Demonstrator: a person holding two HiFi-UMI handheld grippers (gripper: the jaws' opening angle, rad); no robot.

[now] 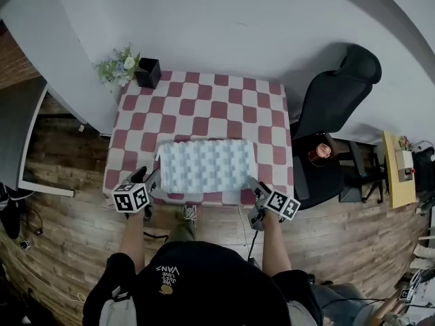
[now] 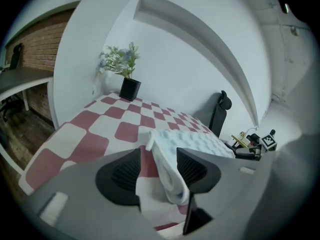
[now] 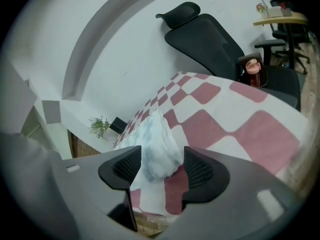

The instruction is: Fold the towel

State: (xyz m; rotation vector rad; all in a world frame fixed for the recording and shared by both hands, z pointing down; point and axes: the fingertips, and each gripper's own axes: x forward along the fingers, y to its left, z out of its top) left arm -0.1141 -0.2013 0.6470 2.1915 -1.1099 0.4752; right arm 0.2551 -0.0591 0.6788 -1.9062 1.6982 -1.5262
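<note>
From the head view the pale blue towel [image 1: 206, 166] lies as a flat rectangle at the near edge of the checked desk [image 1: 204, 107], a gripper at each near corner; only the gripper views show the jaws: the left gripper [image 2: 159, 170] has them apart, a limp towel corner hanging between, not pinched; the right gripper [image 3: 162, 168] has them wide, a bunched corner between, clear of both pads; the left gripper view alone shows the potted plant [image 2: 122, 69] closely, the right gripper view a red cup [image 3: 252, 66] on the black chair [image 3: 210, 39]; pale lettering [image 1: 168, 270] on the person's dark cap perhaps reads "VANS".
</note>
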